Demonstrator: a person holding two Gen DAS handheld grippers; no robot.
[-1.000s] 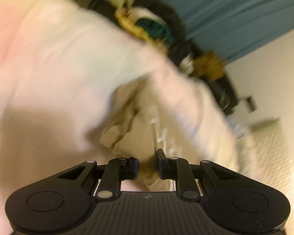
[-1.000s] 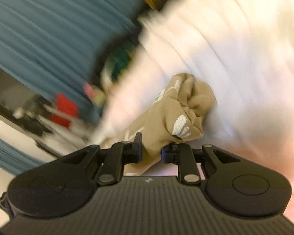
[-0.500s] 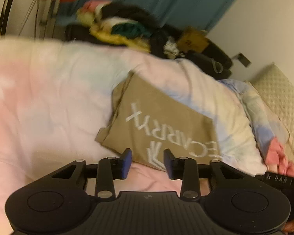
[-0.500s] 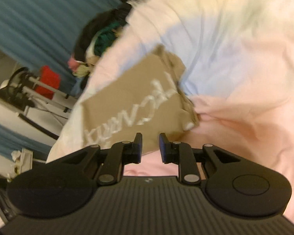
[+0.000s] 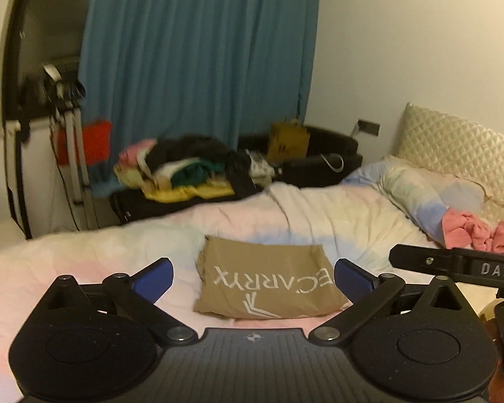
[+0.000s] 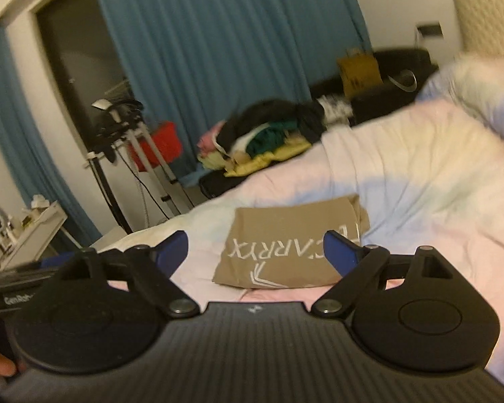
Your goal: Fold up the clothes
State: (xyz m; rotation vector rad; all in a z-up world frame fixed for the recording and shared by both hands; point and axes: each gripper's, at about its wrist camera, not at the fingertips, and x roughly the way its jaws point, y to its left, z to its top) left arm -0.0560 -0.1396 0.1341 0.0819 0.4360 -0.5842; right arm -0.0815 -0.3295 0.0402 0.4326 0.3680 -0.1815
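Bed (image 5: 336, 221) carrying folded tan garment (image 5: 268, 285), lying flat, long axis running left–right, printed lettering facing up.

Garment lying directly ahead of both tools, just beyond tips; neither clearly nearer.

Left tool (image 5: 252, 277) and right tool (image 6: 255, 248) both hanging released, grasping nothing.

Garment's near edge being cut off by tool bodies; right wrist view blurring.
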